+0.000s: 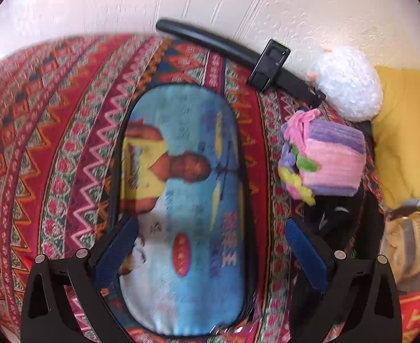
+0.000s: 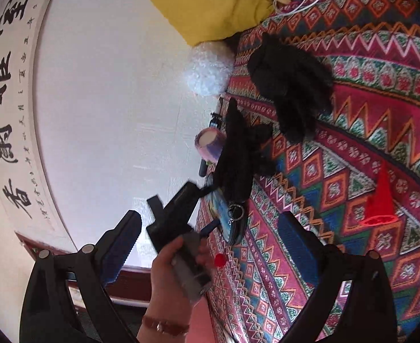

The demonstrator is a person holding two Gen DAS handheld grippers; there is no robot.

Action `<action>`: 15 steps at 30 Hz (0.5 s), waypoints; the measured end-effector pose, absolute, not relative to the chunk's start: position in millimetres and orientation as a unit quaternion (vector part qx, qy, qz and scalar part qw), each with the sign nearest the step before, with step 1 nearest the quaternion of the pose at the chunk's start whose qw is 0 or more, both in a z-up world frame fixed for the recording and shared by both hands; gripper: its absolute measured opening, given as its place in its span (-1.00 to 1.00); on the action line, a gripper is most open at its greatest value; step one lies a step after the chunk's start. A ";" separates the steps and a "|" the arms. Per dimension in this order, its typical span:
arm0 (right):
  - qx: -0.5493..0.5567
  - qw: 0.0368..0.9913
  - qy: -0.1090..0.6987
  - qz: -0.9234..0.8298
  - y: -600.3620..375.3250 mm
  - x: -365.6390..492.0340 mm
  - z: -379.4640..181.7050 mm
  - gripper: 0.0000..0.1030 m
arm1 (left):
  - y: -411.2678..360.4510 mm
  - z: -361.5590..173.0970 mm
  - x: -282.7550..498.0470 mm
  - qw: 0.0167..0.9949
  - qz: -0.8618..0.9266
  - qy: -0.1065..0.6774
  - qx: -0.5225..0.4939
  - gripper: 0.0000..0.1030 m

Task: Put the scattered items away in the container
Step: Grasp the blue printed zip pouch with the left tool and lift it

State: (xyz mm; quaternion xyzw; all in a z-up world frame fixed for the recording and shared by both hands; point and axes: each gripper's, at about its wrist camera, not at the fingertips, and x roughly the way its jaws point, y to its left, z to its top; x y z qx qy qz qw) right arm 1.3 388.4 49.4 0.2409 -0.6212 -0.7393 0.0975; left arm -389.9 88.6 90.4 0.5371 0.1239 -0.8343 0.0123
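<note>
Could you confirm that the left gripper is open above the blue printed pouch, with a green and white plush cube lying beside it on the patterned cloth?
Not quite: the plush cube is pink and purple, as the left wrist view shows. The left gripper is open above the blue printed pouch on the patterned cloth.

Bright even daylight, white wall [image 1: 238, 3] washed out and glaring at upper left of the left wrist view, motion blur over the patterned cloth [image 1: 52, 143], strong fisheye bending, black vignette corners, soft shadows.

Left gripper [image 1: 210, 245] wide open, right gripper [image 2: 207, 243] open
</note>
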 end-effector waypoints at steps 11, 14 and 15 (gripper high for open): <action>0.271 0.102 -0.551 -0.782 376.4 -0.3 65.1 0.40 | 105.9 92.5 -293.9 -0.088 -0.830 -0.055 0.548 0.04; 0.281 0.120 -0.553 -0.775 370.4 -3.4 61.9 0.28 | 75.6 93.7 -231.9 -0.151 -0.818 -0.028 0.554 0.01; 0.287 0.130 -0.557 -0.768 366.4 -6.0 58.5 0.28 | 63.9 93.9 -209.7 -0.167 -0.815 -0.006 0.555 0.01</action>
